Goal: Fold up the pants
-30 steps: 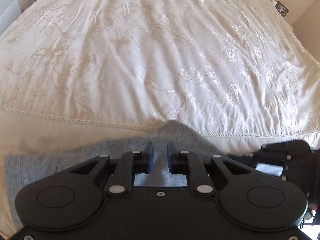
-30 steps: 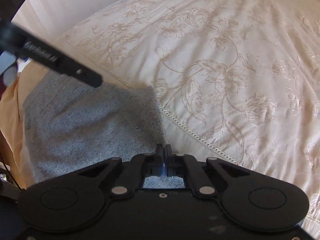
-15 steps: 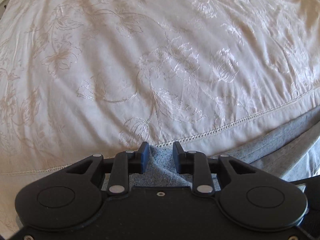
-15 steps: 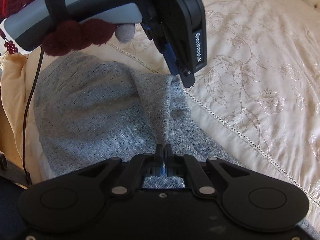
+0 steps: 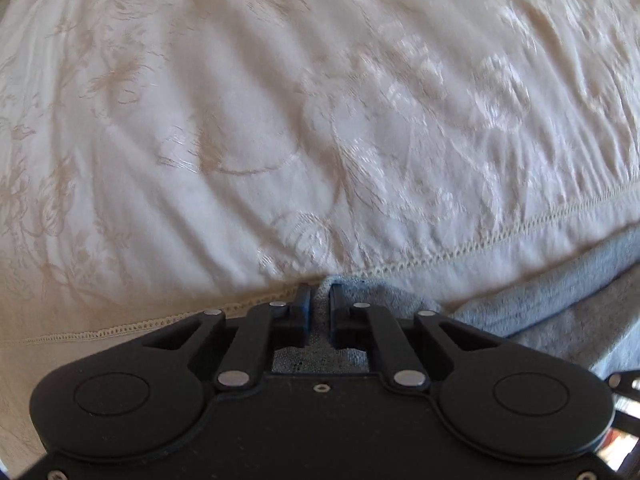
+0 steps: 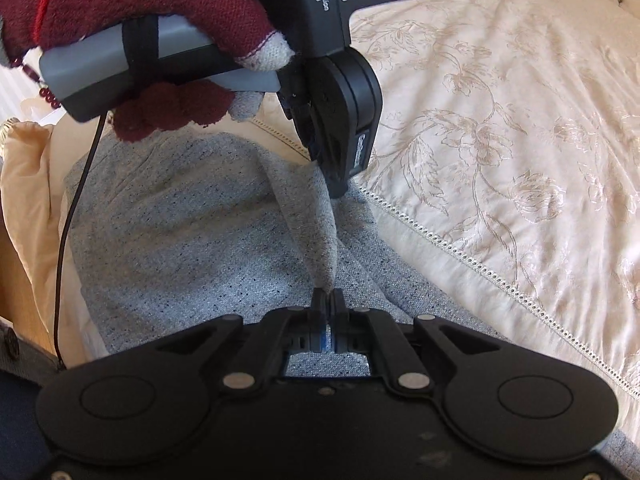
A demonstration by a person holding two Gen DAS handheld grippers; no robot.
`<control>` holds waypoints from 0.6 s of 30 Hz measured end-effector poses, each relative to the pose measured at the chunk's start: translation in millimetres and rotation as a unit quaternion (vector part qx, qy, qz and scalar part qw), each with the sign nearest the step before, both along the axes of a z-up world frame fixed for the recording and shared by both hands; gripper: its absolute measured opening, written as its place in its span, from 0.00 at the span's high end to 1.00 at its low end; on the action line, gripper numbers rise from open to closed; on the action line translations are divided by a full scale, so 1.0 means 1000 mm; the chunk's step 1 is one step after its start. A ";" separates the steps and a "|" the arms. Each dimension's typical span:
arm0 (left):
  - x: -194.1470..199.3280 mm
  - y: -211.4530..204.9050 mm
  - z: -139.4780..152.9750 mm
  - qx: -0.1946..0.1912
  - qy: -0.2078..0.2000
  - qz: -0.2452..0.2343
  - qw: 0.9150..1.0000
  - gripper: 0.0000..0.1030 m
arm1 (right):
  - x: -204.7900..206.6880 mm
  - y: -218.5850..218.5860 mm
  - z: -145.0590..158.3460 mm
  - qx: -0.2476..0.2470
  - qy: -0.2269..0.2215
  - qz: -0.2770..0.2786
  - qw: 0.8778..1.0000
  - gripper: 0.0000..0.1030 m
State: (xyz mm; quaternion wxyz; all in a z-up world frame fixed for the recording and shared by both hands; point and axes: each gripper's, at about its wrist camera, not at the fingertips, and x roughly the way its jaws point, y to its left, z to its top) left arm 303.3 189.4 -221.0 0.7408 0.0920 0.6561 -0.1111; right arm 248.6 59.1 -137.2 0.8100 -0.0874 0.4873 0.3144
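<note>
The grey speckled pants (image 6: 192,240) lie at the near edge of the bed. My right gripper (image 6: 327,294) is shut on a ridge of the pants fabric and holds it up. My left gripper (image 5: 319,292) is shut on another edge of the grey pants (image 5: 500,280); it also shows in the right wrist view (image 6: 334,190), pinching the same raised fold farther along. The fold runs taut between the two grippers.
A cream floral bedspread (image 5: 280,120) with a lace-stitched border (image 6: 460,256) covers the bed ahead and to the right. A red-gloved hand (image 6: 132,20) holds the left gripper's handle. A thin black cable (image 6: 68,220) hangs at the left.
My left gripper has closed on the pants edge and lifted it, moving forward over the bedspread. My right gripper stays shut on the fabric, and a raised fold has formed between the two.
</note>
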 end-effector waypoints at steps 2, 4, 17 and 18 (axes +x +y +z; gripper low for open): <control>-0.003 0.018 0.014 -0.032 -0.041 0.065 0.997 0.92 | 0.004 -0.001 0.002 0.004 -0.007 -0.014 1.000 0.96; -0.009 0.030 0.016 -0.040 -0.060 0.102 0.992 0.92 | 0.012 -0.002 0.001 0.006 -0.007 -0.031 0.999 0.96; 0.009 0.060 0.032 -0.024 -0.124 0.161 0.979 0.99 | 0.039 -0.014 -0.018 0.020 0.049 -0.074 0.996 0.96; 0.009 0.063 0.034 -0.032 -0.120 0.164 0.978 0.98 | 0.038 -0.015 -0.020 0.028 0.061 -0.075 0.995 0.96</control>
